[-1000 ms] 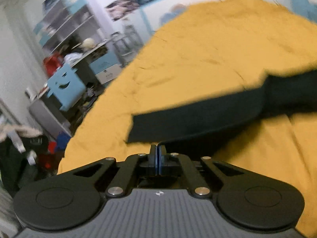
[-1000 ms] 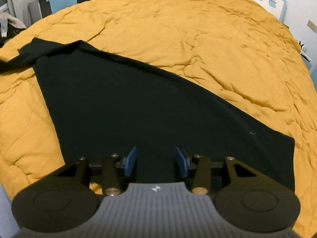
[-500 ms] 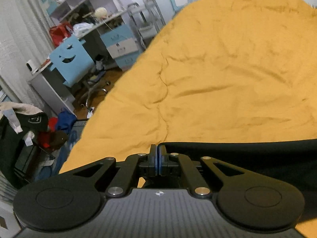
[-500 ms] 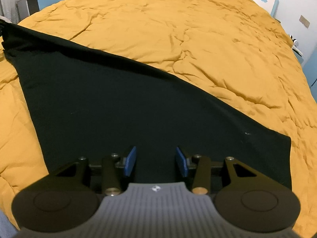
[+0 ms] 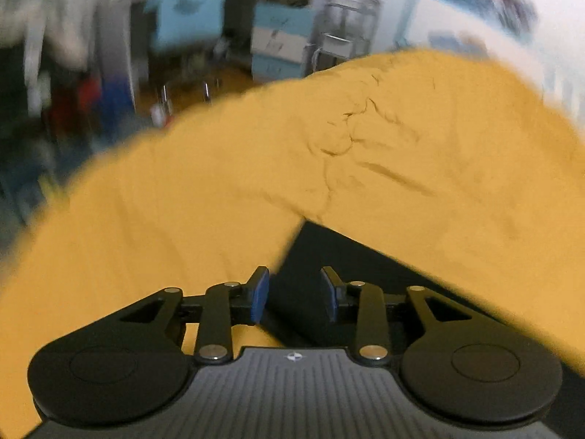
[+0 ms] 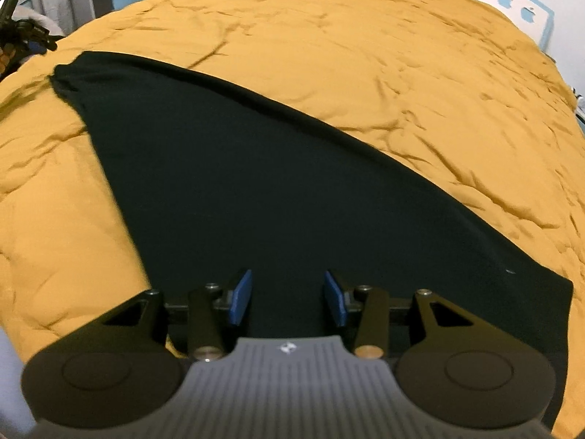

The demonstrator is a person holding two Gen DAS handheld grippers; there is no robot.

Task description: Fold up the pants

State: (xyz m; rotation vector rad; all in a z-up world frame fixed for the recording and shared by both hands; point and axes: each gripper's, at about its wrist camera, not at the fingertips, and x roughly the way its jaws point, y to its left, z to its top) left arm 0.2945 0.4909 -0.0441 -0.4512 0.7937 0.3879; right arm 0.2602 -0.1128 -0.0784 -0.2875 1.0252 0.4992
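I have the black pants (image 6: 278, 183) lying flat on the yellow bedcover (image 6: 402, 73), running from a narrow far-left end to a wide near-right end, so the next fold has a smooth base. My left gripper (image 5: 294, 298) tilts down over a near corner of the cloth; its jaws are opening, with fabric below them but not pinched. My right gripper (image 6: 288, 298) angles steeply down over the near edge, jaws apart and empty.

Black pants (image 6: 278, 183) spread flat across a wrinkly mustard-yellow bedspread (image 6: 420, 73), folded into a long wedge, narrow bunched end at far left, wide straight-cut end near right, one corner (image 5: 310, 241) lying loose.
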